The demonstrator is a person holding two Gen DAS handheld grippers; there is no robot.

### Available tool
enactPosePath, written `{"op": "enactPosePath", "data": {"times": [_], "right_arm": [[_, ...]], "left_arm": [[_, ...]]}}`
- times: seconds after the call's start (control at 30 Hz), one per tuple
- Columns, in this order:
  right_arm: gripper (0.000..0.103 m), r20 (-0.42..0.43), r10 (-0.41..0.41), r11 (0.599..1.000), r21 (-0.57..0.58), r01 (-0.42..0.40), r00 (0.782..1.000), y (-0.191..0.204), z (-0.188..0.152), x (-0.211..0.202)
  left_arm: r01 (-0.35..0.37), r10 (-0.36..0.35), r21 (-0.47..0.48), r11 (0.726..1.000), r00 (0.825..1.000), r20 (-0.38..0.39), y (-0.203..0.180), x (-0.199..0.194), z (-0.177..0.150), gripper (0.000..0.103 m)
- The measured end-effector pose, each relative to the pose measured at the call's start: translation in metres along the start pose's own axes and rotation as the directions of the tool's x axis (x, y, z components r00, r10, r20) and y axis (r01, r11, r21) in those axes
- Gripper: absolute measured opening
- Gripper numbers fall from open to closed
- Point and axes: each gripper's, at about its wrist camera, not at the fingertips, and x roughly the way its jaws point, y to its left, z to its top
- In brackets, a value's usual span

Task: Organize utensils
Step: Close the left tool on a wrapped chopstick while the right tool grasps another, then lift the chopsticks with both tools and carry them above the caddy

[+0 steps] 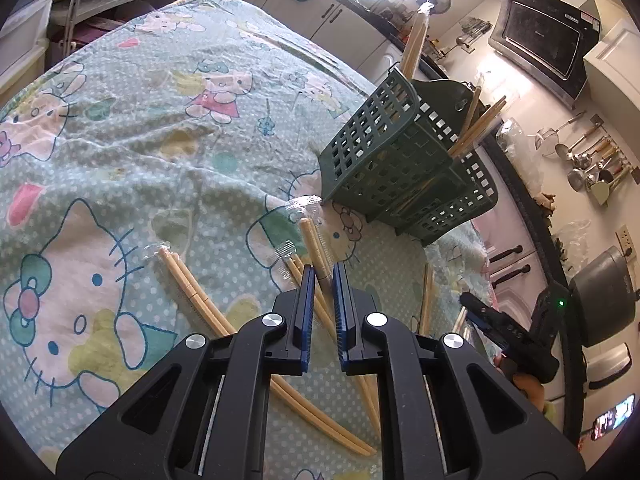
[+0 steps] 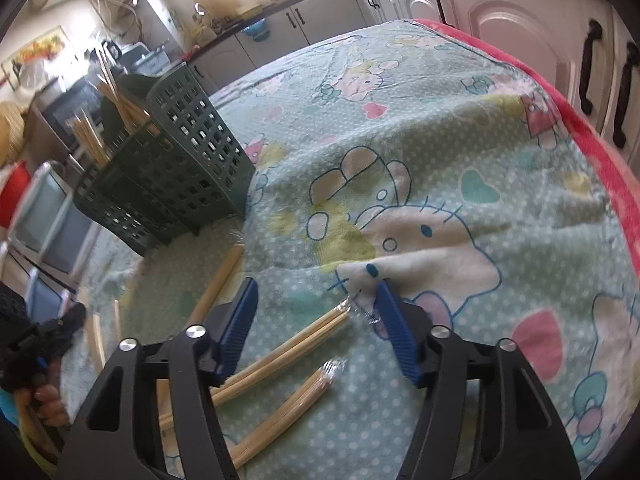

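A dark green lattice utensil basket (image 1: 404, 160) stands on the patterned tablecloth (image 1: 132, 136) and holds several wrapped chopstick pairs upright. More wrapped chopstick pairs (image 1: 196, 292) lie on the cloth. My left gripper (image 1: 323, 276) is nearly shut around one wrapped pair (image 1: 314, 246) that lies in front of the basket. My right gripper (image 2: 316, 300) is open above another wrapped pair (image 2: 296, 340) on the cloth; a further pair (image 2: 288, 412) lies just below it. The basket also shows in the right wrist view (image 2: 172, 160).
The table's red-edged side (image 2: 592, 132) runs along white cabinets. A counter with a microwave (image 1: 544, 36), a pot (image 1: 604, 300) and hanging ladles (image 1: 588, 160) lies beyond the basket. My right gripper shows at the left wrist view's right edge (image 1: 508, 328).
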Motion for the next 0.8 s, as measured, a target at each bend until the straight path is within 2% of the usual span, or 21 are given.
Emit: {"op": "enactPosePath", "data": {"times": [0.07, 0.17, 0.2, 0.23, 0.3, 0.57, 0.8], "right_arm": [[0.049, -0.011, -0.027, 0.999, -0.035, 0.027, 1.000, 0.004, 0.002, 0.004], [0.027, -0.015, -0.076, 0.993, -0.095, 0.074, 0.997, 0.010, 0.003, 0.008], [0.014, -0.016, -0.070, 0.993, -0.099, 0.068, 0.997, 0.011, 0.003, 0.008], [0.008, -0.020, -0.054, 0.994, -0.096, 0.052, 0.998, 0.010, 0.004, 0.009], [0.005, -0.017, -0.015, 0.996, -0.091, 0.014, 1.000, 0.010, 0.005, 0.008], [0.003, 0.048, 0.089, 0.991, -0.108, -0.083, 0.995, 0.024, 0.012, -0.012], [0.002, 0.114, 0.188, 0.977, -0.122, -0.174, 0.976, 0.040, 0.029, -0.043]], "left_arm": [[0.000, 0.000, 0.002, 1.000, 1.000, 0.005, -0.001, 0.000, 0.001, 0.006], [0.003, -0.003, 0.006, 1.000, 1.000, 0.010, -0.002, -0.001, 0.001, 0.006], [0.004, -0.004, 0.006, 1.000, 1.000, 0.012, -0.003, -0.002, 0.002, 0.006], [0.004, -0.004, 0.007, 1.000, 1.000, 0.014, -0.003, -0.002, 0.002, 0.006], [0.006, -0.006, 0.008, 1.000, 1.000, 0.018, -0.004, -0.004, 0.003, 0.006], [0.011, -0.011, 0.010, 1.000, 0.999, 0.037, -0.006, -0.011, 0.006, 0.005], [0.030, -0.032, 0.030, 0.999, 0.998, 0.047, -0.015, -0.016, 0.011, 0.005]]}}
